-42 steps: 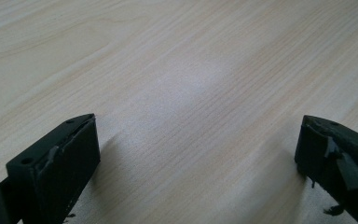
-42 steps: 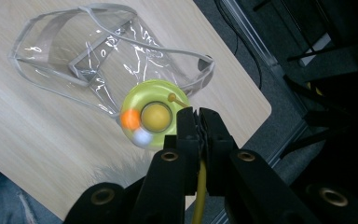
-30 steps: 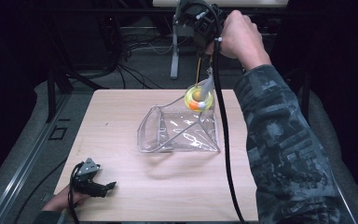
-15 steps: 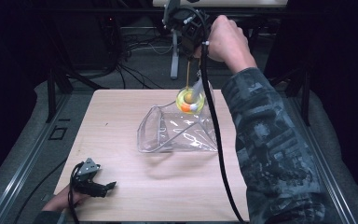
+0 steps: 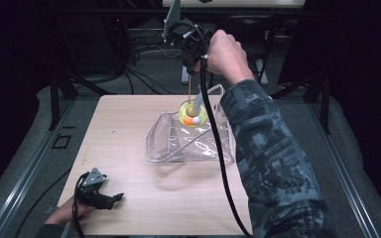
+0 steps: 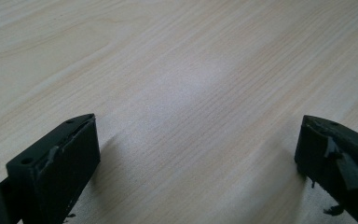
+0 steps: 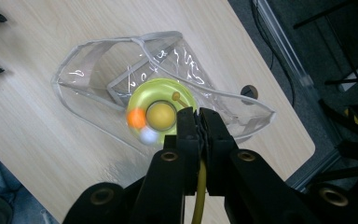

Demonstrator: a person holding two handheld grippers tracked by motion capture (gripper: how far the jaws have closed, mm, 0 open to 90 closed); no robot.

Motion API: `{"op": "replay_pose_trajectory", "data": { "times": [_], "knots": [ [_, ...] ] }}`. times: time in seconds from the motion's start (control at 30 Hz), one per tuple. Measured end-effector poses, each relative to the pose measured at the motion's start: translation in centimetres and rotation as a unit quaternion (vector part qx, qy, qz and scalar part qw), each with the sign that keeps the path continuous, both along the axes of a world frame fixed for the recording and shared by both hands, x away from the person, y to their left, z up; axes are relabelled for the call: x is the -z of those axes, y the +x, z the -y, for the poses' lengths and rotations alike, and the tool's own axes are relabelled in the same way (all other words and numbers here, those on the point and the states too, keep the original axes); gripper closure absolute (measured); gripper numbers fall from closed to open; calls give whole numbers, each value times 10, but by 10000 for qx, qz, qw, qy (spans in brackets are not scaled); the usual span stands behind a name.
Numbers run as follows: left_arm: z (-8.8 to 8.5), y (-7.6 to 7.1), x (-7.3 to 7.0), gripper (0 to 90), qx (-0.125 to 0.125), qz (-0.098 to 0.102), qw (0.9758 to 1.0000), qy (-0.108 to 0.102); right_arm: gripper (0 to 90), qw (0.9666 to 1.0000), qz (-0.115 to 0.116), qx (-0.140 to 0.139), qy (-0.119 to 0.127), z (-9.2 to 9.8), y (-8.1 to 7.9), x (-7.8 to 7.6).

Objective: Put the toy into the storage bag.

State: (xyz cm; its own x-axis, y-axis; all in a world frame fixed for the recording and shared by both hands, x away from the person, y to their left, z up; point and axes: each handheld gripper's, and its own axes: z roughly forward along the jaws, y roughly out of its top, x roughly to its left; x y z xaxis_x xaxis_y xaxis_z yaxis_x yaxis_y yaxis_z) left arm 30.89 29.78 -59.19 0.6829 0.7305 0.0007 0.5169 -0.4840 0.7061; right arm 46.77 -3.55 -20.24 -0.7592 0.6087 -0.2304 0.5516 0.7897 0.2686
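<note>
Since a sec ago, the toy (image 7: 157, 115) on its stick has been moved left over the clear bag (image 5: 191, 141) on the counter (image 5: 129, 129), gripped by right gripper (image 7: 198, 122) fingers; left gripper (image 6: 196, 154) unchanged, fingers held apart.

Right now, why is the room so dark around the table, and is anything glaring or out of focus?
High view: light falls on the table, the surroundings nearly black. Right gripper view: white glare streaks the clear bag; the yellow toy hanging from the right gripper looks soft. Left gripper view: a pale sheen on the wood, soft shadows beside the left gripper.
</note>
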Motion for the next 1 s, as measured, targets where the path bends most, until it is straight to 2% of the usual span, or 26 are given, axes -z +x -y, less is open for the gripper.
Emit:
{"op": "replay_pose_trajectory", "data": {
  "times": [0.37, 0.5, 1.0],
  "knots": [
    [0, 0, 0, 1, -12, 2, 10000, -14, 872, 9998, -180, 32, -15, -1, 5, 26],
    [0, 0, 0, 1, -10, 1, 10000, -13, 872, 9995, -289, 102, 8, 3, 8, 42],
    [0, 0, 0, 0, -2, -2, 10000, -11, 872, 9979, -571, 292, 93, 23, 10, 81]
  ]
}}
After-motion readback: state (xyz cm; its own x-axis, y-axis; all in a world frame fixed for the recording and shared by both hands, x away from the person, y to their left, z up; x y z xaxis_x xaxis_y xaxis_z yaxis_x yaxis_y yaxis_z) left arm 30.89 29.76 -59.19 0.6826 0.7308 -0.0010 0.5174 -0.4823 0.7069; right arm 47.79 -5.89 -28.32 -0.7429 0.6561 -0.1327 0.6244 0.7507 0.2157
